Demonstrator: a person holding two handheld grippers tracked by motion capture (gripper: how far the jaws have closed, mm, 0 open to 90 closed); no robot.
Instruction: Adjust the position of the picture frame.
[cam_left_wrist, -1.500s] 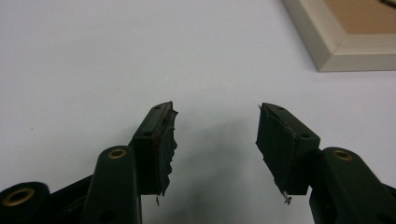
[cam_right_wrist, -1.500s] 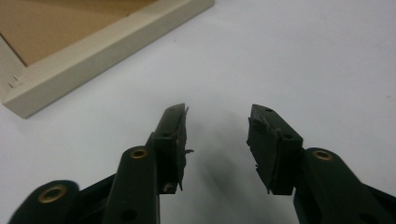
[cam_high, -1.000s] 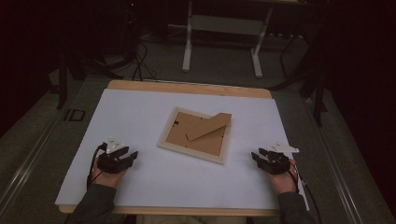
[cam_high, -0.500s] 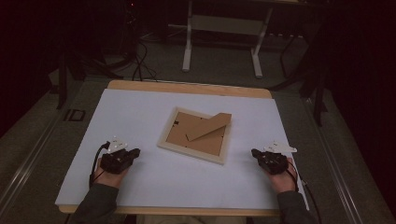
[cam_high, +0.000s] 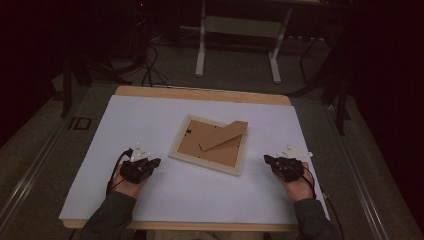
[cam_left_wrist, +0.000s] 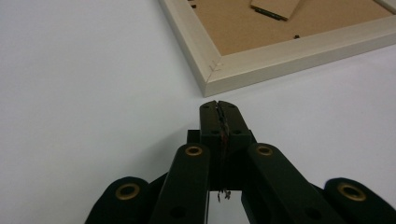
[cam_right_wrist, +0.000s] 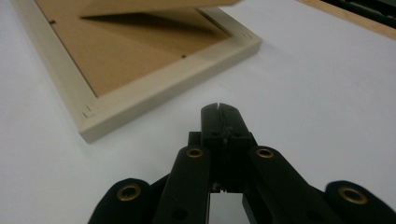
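Dim workroom, dark floor with loose cables and a pale metal stand (cam_high: 239, 30) behind the table. White sheet (cam_high: 150, 125) covers a wooden tabletop (cam_high: 200, 93), whose bare edge shows along the far side. Item one: picture frame (cam_high: 209, 161), pale wood, lying face down near the middle of the sheet, brown backing board (cam_high: 200, 145) upward, cardboard prop leg (cam_high: 227, 135) folded out and lifted off the backing. Item two: left gripper (cam_high: 153, 163), held in a hand at the frame's near left, jaws pressed together with nothing between them, tips aimed at the frame's near corner (cam_left_wrist: 211, 74) and just short of it. Item three: right gripper (cam_high: 268, 160), held in a hand at the frame's right side, jaws likewise together and empty, pointing at the right-hand corner (cam_right_wrist: 89, 122), near but apart. Risks, as judged: closed jaws cannot take the rim, so any advance now would shove the frame across the smooth sheet or spin it; uneven pushes from the two sides would skew it; a tip catching the raised prop leg could bend or tear it at the hinge.
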